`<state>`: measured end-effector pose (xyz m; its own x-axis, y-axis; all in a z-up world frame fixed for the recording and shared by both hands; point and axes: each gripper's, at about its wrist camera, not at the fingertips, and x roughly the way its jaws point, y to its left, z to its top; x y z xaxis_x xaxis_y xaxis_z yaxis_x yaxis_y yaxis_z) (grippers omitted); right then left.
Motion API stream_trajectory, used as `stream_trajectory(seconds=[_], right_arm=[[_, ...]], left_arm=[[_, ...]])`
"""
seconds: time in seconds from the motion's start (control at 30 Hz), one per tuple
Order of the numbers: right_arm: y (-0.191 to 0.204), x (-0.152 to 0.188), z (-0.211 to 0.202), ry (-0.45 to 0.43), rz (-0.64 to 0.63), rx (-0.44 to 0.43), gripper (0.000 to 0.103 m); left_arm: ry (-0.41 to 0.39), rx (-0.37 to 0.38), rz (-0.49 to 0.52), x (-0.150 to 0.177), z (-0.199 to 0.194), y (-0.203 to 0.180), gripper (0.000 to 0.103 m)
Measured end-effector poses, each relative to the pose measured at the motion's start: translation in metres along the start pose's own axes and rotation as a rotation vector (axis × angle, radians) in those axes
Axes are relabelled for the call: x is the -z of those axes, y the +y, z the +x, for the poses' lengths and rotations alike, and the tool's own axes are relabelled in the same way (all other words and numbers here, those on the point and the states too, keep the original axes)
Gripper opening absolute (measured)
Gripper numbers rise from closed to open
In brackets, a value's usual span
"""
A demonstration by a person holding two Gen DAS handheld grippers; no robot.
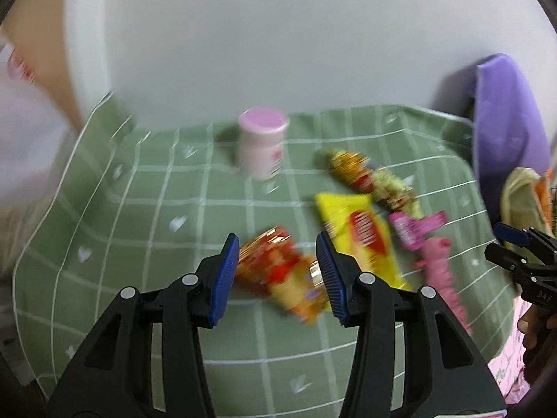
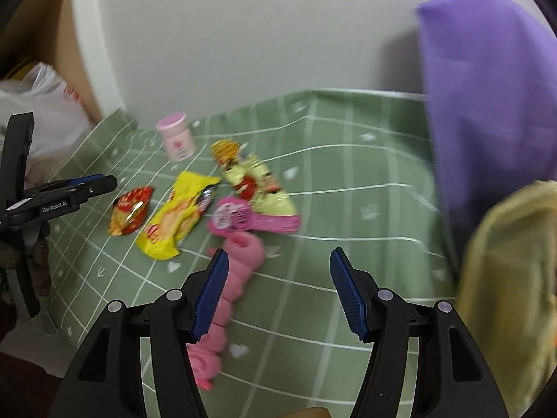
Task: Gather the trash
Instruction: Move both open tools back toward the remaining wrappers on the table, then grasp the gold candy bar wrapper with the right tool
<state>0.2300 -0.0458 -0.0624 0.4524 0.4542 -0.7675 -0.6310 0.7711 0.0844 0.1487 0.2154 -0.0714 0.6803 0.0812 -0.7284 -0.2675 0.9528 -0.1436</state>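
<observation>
Left gripper [image 1: 278,275] fills the near foreground of its own view: jaws partly apart, nothing clamped. Blue pads stand either side of the red-orange snack wrapper [image 1: 278,271] as seen from the wrist, but whether they are down at its level or above it cannot be told; frame is motion-blurred.

Key relation: the wrapper lies straight ahead of the left jaws, centred in the gap. Its long axis runs diagonally, from upper left to lower right in the left view, so oblique to the closing line. Judgement: left hand is the nearer one for this piece; a short drop forward and down should bring it in.

Right gripper [image 2: 278,292]: jaws wide, empty. Its left pad overlaps the pink caterpillar-like toy [image 2: 229,292], which lies lengthwise along the pointing direction and mostly outside the gap.

Remaining trash on the green checked surface [image 2: 365,230], beyond both grippers:
- yellow packet [image 2: 174,219], just beside the red-orange wrapper
- pale yellow-green wrapper [image 2: 257,188], a gold-and-red patterned wrapper [image 2: 226,149] behind it
- pink round-ended wrapper [image 2: 243,217], overlapping the pale one
- pink-lidded jar [image 2: 175,136], upright, farthest back

Containers: purple bag or bin [image 2: 487,87] at the right edge; contents not visible. A yellowish fabric item [image 2: 508,278] sits before it. White plastic bag [image 2: 45,111] far left, contents unclear.
</observation>
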Motion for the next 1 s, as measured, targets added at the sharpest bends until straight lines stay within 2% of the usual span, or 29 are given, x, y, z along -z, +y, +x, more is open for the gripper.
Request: stream_trajectory(seconds=[0.1, 0.23, 0.37, 0.47, 0.63, 0.73, 0.9, 0.93, 0.97, 1.0], right_arm=[[0.007, -0.003, 0.015, 0.026, -0.012, -0.021, 0.057], [0.009, -0.008, 0.030, 0.053, -0.023, -0.021, 0.057], [0.008, -0.020, 0.042, 0.051, -0.036, -0.016, 0.057], [0.011, -0.035, 0.053, 0.038, -0.075, -0.022, 0.057], [0.020, -0.067, 0.087, 0.052, -0.159, -0.052, 0.057], [0.018, -0.080, 0.112, 0.088, -0.162, -0.062, 0.057], [0.012, -0.083, 0.137, 0.162, -0.154, -0.060, 0.040], [0.012, -0.083, 0.136, 0.166, -0.156, -0.057, 0.027], [0.011, -0.082, 0.135, 0.182, -0.153, -0.061, 0.022], [0.010, -0.080, 0.133, 0.192, -0.146, -0.067, 0.021]], left_arm=[[0.036, -0.008, -0.018, 0.009, 0.006, 0.012, 0.044], [0.073, -0.008, 0.011, 0.015, 0.017, 0.010, 0.044], [0.092, -0.013, 0.051, 0.017, 0.025, 0.007, 0.044], [0.098, -0.049, 0.071, 0.016, 0.030, 0.012, 0.044], [0.086, -0.072, 0.043, 0.008, 0.028, 0.027, 0.044], [0.076, -0.044, 0.004, 0.004, 0.022, 0.036, 0.044], [0.059, -0.017, -0.020, 0.001, 0.014, 0.045, 0.044], [0.054, -0.008, -0.026, 0.001, 0.013, 0.047, 0.044], [0.052, -0.002, -0.030, 0.000, 0.013, 0.048, 0.044], [0.049, 0.004, -0.037, -0.001, 0.012, 0.048, 0.044]])
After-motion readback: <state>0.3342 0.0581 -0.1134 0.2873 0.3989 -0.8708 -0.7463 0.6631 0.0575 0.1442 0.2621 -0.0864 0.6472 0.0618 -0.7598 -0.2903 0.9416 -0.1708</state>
